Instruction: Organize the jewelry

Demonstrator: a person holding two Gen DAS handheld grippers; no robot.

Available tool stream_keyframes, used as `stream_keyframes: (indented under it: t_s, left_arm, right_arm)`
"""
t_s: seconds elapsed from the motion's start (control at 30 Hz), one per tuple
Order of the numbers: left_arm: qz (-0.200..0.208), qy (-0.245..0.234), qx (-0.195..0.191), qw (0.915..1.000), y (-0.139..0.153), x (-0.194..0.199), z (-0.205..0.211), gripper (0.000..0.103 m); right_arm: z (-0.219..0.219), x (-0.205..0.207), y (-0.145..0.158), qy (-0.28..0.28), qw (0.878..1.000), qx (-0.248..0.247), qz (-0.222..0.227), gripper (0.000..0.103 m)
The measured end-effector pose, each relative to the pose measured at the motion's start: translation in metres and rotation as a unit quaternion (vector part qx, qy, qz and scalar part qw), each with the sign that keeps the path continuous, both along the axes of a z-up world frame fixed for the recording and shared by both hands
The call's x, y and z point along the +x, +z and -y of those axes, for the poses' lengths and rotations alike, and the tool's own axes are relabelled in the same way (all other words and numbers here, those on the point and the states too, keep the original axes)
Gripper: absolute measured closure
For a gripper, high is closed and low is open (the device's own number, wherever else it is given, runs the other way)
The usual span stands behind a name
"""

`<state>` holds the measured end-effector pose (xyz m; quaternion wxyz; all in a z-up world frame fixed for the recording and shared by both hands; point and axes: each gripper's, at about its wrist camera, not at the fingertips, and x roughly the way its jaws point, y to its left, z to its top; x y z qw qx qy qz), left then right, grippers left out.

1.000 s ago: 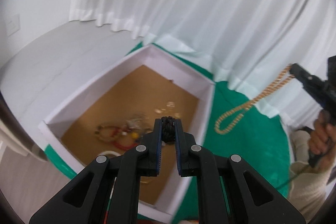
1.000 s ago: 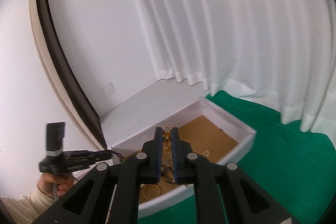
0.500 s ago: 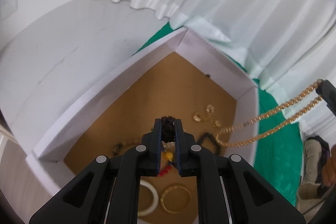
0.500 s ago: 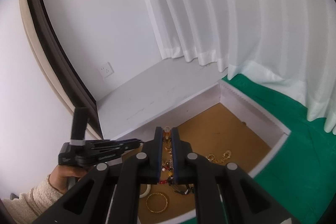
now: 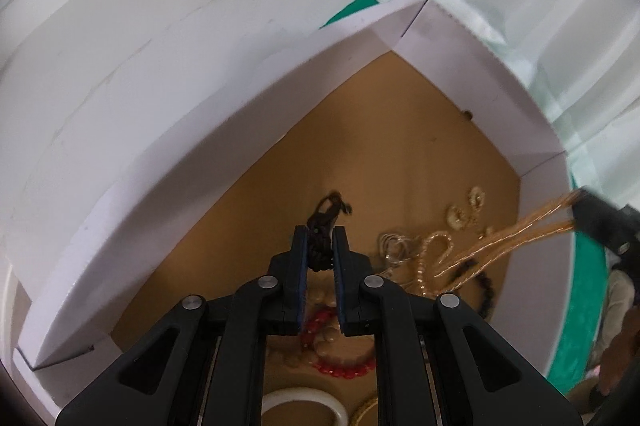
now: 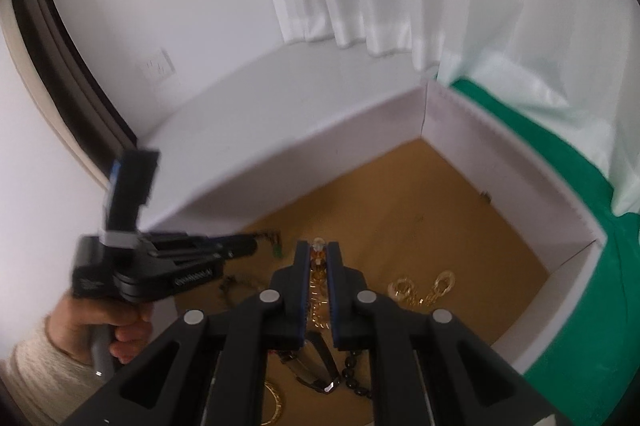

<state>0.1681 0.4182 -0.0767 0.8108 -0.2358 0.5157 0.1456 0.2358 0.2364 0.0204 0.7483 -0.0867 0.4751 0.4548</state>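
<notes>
Two grippers, fingers pinching: left dark cord upright, right gold bead strand lengthwise, over box.

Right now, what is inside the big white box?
The white box has a brown floor holding jewelry: gold earrings, a red bead bracelet, a white bangle and a black bead string. The left gripper covers whatever lies beneath it.
</notes>
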Motion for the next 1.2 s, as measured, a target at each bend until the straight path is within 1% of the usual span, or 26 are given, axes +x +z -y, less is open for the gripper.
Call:
stream_keyframes:
  t_s: [0.03, 0.07, 0.1, 0.13, 0.17, 0.2, 0.23, 0.27, 0.3, 0.33, 0.37, 0.4, 0.43, 0.5, 0.57, 0.6, 0.63, 0.7, 0.77, 0.87, 0.93, 1.1, 1.17, 1.2]
  left_arm:
    - [-0.006, 0.001, 0.007, 1.0000, -0.001, 0.001, 0.001, 0.081]
    - [-0.009, 0.001, 0.013, 0.9999, -0.001, 0.000, 0.002, 0.060]
    - [-0.011, 0.003, 0.022, 0.9997, 0.001, -0.002, 0.005, 0.049]
    - [-0.005, 0.005, 0.035, 0.9994, 0.007, -0.006, 0.008, 0.037]
    - [0.006, 0.004, 0.051, 0.9987, 0.014, -0.012, 0.013, 0.035]
    - [0.020, -0.001, 0.071, 0.9973, 0.024, -0.018, 0.020, 0.035]
    - [0.034, -0.008, 0.090, 0.9953, 0.035, -0.024, 0.030, 0.031]
    - [0.048, -0.013, 0.108, 0.9929, 0.045, -0.031, 0.039, 0.022]
    - [0.064, -0.015, 0.131, 0.9891, 0.057, -0.040, 0.049, 0.017]
    - [0.080, -0.014, 0.159, 0.9840, 0.068, -0.050, 0.061, 0.008]
    - [0.094, -0.012, 0.183, 0.9785, 0.078, -0.058, 0.071, 0.003]
    - [0.111, -0.012, 0.207, 0.9719, 0.088, -0.067, 0.083, 0.003]
    - [0.124, -0.010, 0.224, 0.9667, 0.096, -0.076, 0.093, 0.001]
    - [0.143, 0.005, 0.239, 0.9604, 0.107, -0.091, 0.111, 0.000]
    - [0.153, 0.022, 0.238, 0.9587, 0.115, -0.104, 0.122, 0.000]
    - [0.160, 0.023, 0.228, 0.9601, 0.117, -0.109, 0.127, 0.000]
    - [0.159, 0.022, 0.212, 0.9640, 0.118, -0.114, 0.130, 0.000]
    - [0.146, 0.031, 0.178, 0.9727, 0.117, -0.121, 0.131, 0.000]
    - [0.123, 0.048, 0.154, 0.9792, 0.115, -0.126, 0.128, 0.000]
    - [0.100, 0.071, 0.134, 0.9834, 0.111, -0.133, 0.123, 0.001]
    - [0.082, 0.078, 0.140, 0.9837, 0.108, -0.136, 0.120, 0.001]
    - [0.033, 0.084, 0.195, 0.9766, 0.103, -0.134, 0.117, 0.000]
    - [0.020, 0.089, 0.203, 0.9749, 0.102, -0.136, 0.115, 0.000]
    - [0.021, 0.092, 0.200, 0.9752, 0.102, -0.139, 0.114, 0.000]
  right_arm:
    - [-0.002, 0.000, -0.006, 0.001, 1.000, -0.008, -0.005, 0.093]
    - [-0.003, 0.000, -0.011, 0.000, 1.000, -0.014, -0.009, 0.085]
    - [-0.001, 0.000, -0.014, -0.004, 1.000, -0.016, -0.013, 0.077]
    - [0.002, -0.001, -0.016, -0.010, 1.000, -0.016, -0.015, 0.055]
    - [0.006, -0.003, -0.015, -0.016, 1.000, -0.014, -0.014, 0.040]
    - [0.015, -0.007, -0.012, -0.027, 1.000, -0.012, -0.007, 0.037]
    - [0.021, -0.010, -0.009, -0.033, 0.999, -0.011, -0.001, 0.035]
    - [0.029, -0.015, -0.006, -0.040, 0.999, -0.010, 0.007, 0.032]
    - [0.037, -0.021, -0.002, -0.047, 0.999, -0.013, 0.018, 0.027]
    - [0.046, -0.028, 0.002, -0.056, 0.998, -0.018, 0.033, 0.020]
    - [0.054, -0.035, 0.005, -0.063, 0.997, -0.021, 0.047, 0.019]
    - [0.062, -0.041, 0.009, -0.067, 0.996, -0.022, 0.062, 0.019]
    - [0.071, -0.048, 0.012, -0.071, 0.994, -0.025, 0.073, 0.019]
    - [0.083, -0.058, 0.015, -0.076, 0.993, -0.038, 0.087, 0.019]
    - [0.093, -0.067, 0.017, -0.087, 0.990, -0.052, 0.100, 0.019]
    - [0.095, -0.070, 0.018, -0.090, 0.989, -0.056, 0.103, 0.019]
    - [0.097, -0.073, 0.019, -0.092, 0.989, -0.057, 0.105, 0.019]
    - [0.103, -0.082, 0.022, -0.096, 0.988, -0.057, 0.110, 0.019]
    - [0.106, -0.087, 0.024, -0.100, 0.987, -0.057, 0.111, 0.019]
    - [0.106, -0.095, 0.027, -0.106, 0.985, -0.062, 0.122, 0.019]
    - [0.102, -0.098, 0.027, -0.105, 0.984, -0.065, 0.126, 0.019]
    - [0.093, -0.107, 0.025, -0.096, 0.984, -0.075, 0.127, 0.019]
    - [0.089, -0.111, 0.026, -0.091, 0.985, -0.071, 0.125, 0.019]
    - [0.087, -0.113, 0.027, -0.089, 0.986, -0.069, 0.126, 0.019]
